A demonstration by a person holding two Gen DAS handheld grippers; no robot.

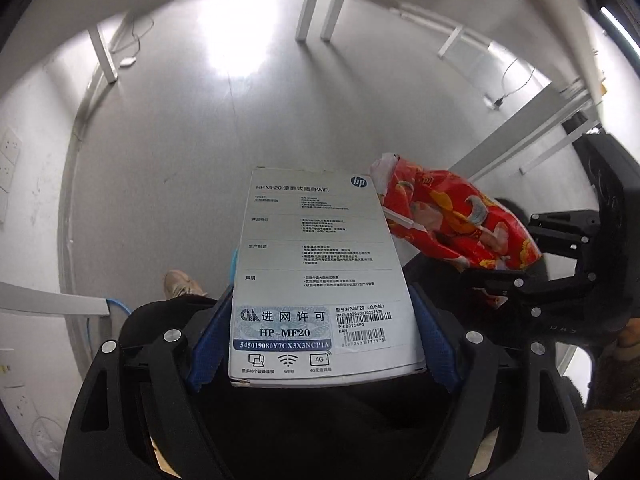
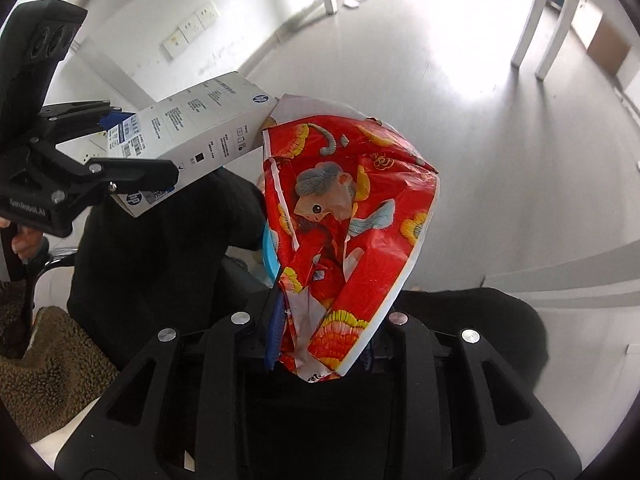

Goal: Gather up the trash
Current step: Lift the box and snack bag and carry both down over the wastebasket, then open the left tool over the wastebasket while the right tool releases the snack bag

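White HP box [image 1: 318, 276] fills my left wrist view, printed back face up, held off the grey floor [image 1: 240, 120]. My left gripper [image 1: 320, 344] is clamped on its near end, blue pads [image 1: 210, 344] pressing both long sides. Just right of the box, a crumpled red wrapper [image 1: 456, 224] with yellow flower print; its upper left edge sits at the box's far right corner, can't tell if touching. The right gripper [image 1: 560, 264] shows at the right edge, black, behind the wrapper. A beige shoe [image 1: 182, 284] and a blue cable [image 1: 116, 308] are on the floor lower left. White table legs [image 1: 316, 12] stand far back.

Right wrist view: the red wrapper [image 2: 348, 240] stands up from my right gripper [image 2: 320, 344], fingers pinched tight on its lower end. The box [image 2: 192, 128] comes in tilted from the left, its far corner right beside the wrapper's top left. The left gripper [image 2: 96, 168] is seen side-on, gripping the box. Black trousers [image 2: 160, 248] below it. Brown fleece [image 2: 56, 368] at lower left. Wall sockets [image 2: 192, 28] on the white wall.
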